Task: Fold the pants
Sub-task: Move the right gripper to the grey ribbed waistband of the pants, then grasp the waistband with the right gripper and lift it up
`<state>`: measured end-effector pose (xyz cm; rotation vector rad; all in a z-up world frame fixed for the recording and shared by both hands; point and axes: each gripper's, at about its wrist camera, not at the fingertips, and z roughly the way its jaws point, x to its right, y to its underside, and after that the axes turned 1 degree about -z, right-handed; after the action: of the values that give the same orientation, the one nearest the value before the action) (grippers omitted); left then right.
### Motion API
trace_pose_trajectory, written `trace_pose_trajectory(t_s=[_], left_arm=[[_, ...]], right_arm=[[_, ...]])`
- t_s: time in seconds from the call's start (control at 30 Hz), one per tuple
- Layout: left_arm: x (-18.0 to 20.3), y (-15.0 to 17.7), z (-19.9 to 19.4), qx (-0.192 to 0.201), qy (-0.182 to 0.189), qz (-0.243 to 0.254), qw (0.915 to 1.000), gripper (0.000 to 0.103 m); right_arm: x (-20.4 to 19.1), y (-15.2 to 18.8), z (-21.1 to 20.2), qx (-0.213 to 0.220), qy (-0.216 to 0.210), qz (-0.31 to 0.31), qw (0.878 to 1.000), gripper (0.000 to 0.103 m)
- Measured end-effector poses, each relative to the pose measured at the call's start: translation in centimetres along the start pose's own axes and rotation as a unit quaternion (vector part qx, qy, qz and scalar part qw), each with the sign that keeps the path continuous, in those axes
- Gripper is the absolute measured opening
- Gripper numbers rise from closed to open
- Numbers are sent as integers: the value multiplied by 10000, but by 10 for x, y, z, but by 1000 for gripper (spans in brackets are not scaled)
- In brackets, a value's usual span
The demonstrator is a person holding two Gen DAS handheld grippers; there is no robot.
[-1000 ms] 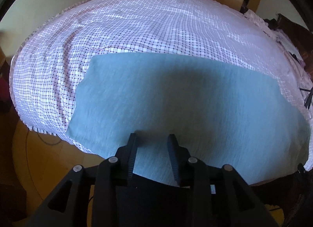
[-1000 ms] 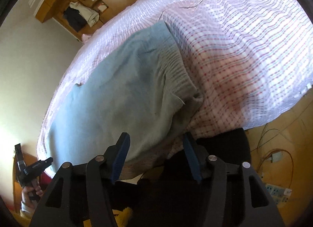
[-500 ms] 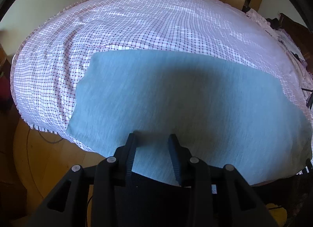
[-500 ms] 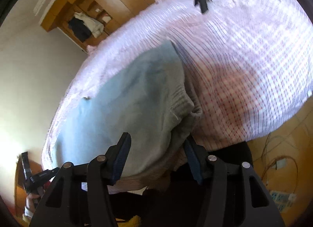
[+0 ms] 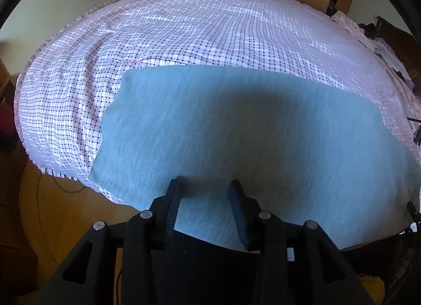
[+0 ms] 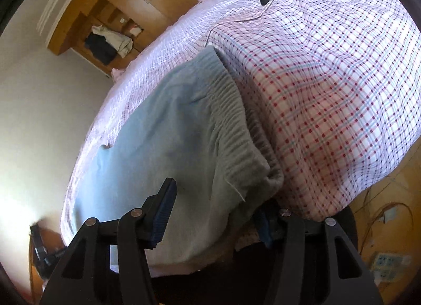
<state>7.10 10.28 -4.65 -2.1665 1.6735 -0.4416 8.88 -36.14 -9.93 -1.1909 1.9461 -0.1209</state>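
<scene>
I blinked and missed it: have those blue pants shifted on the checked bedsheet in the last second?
No. In the left claw's view the pants keep their outline against the checked bedsheet.

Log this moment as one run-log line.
stage: pants flat on checked bedsheet | left tongs open, just widened, over near edge | right tongs open at waistband

The near hem of the blue-grey pants disappears behind the left gripper, so whether cloth lies between its jaws cannot be told. In the right wrist view the ribbed waistband covers one finger of the right gripper. The clothes on the wooden shelf are too small to identify.
</scene>
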Motion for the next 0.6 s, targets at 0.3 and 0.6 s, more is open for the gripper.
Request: trace_pose_trajectory(t_s=[0.3, 0.6], left_arm=[[-3, -2, 1, 5, -3, 46, 10000, 49], [-3, 3, -4, 84, -28, 171, 9998, 51]], right_arm=[[-23, -6, -6, 46, -83, 40, 9999, 48], [-10, -11, 20, -143, -209, 184, 9995, 51]])
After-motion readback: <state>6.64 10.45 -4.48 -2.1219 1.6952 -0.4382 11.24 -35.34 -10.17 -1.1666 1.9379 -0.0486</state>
